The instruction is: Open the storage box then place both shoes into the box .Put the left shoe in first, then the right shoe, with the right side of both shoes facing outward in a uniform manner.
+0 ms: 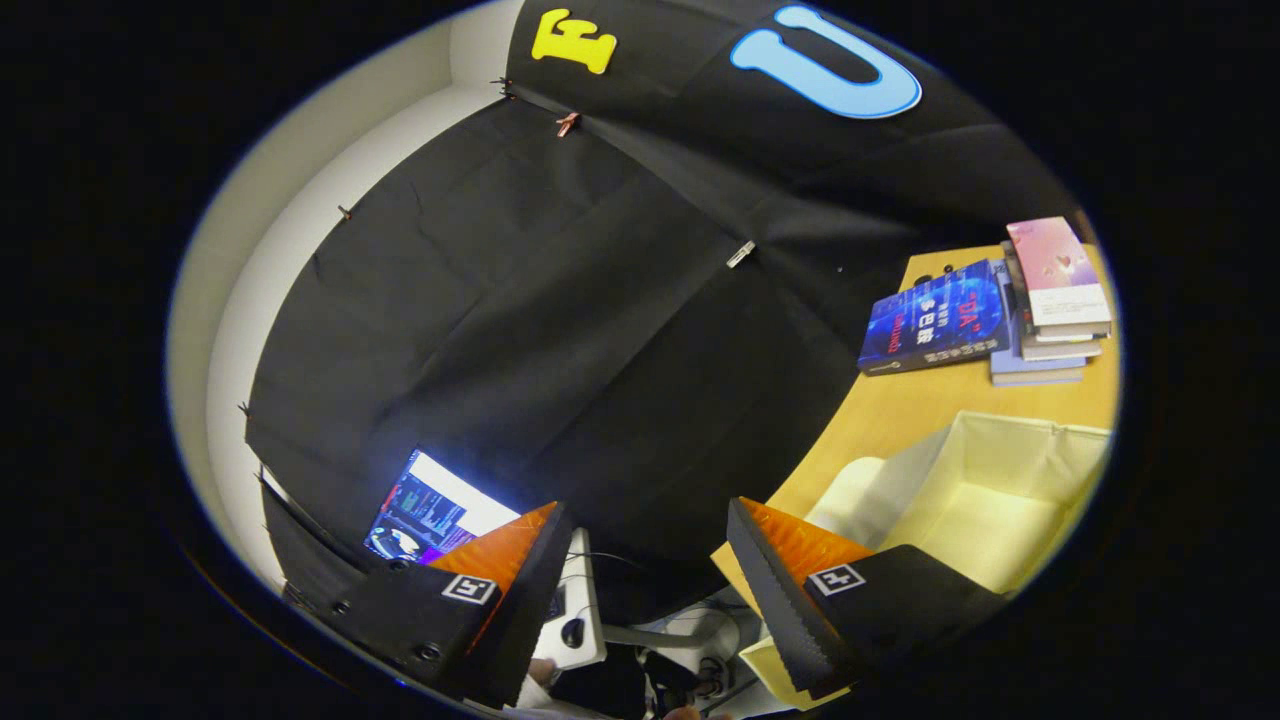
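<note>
The tabletop [900, 410] lies at about three o'clock, carrying the open storage box [990, 490], just beyond the right finger, and a stack of books [1050, 310] past it. The tool [645, 520] is spread wide, holding and touching nothing.

We ride on the gripper [645, 560] and look out along its two fingers, which stand wide apart with nothing between them. Our view is tipped sideways. We face the black cloth wall [560, 330], quite near. The wooden table [900, 410] and open storage box [990, 490] sit beside the right finger.
</note>
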